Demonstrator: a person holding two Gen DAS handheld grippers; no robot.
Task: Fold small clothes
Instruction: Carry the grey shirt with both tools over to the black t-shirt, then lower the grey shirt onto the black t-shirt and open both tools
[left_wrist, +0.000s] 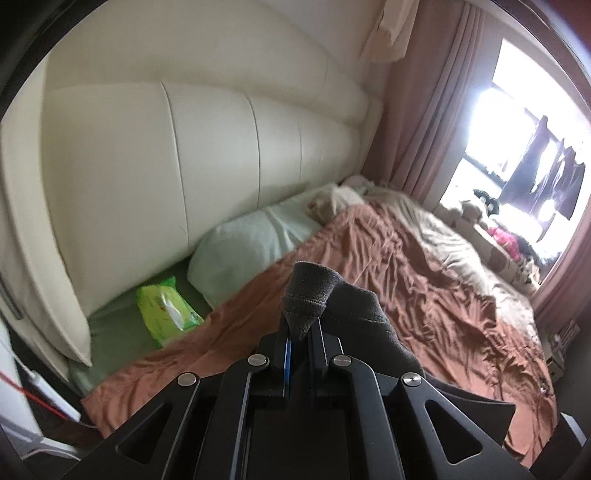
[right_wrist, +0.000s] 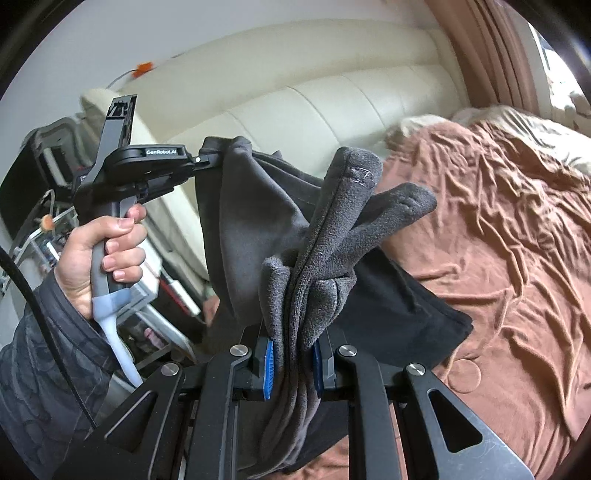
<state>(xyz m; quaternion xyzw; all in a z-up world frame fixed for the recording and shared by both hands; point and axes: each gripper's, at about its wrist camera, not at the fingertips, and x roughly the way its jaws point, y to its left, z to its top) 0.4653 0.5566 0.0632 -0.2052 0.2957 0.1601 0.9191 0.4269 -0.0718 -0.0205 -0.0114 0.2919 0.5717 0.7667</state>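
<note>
A dark grey fleece garment (right_wrist: 258, 221) hangs stretched sideways above the rumpled brown bedsheet (right_wrist: 498, 240), clamped by the left gripper (right_wrist: 212, 159) and the right gripper (right_wrist: 293, 360). A hand (right_wrist: 99, 254) holds the left gripper roughly level.

A home bedroom — padded headboard (left_wrist: 207, 147), rumpled bedspread (left_wrist: 424, 280), curtains (left_wrist: 424, 110).

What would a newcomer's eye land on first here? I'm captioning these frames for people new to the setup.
The dark grey garment hanging in mid-air above the bed, pinched by both tongs: the left tongs grip one edge at upper left, the right tongs clamp a bunched fold in the foreground. Beneath lies the rumpled brown bedspread, with a cream padded headboard behind.
</note>
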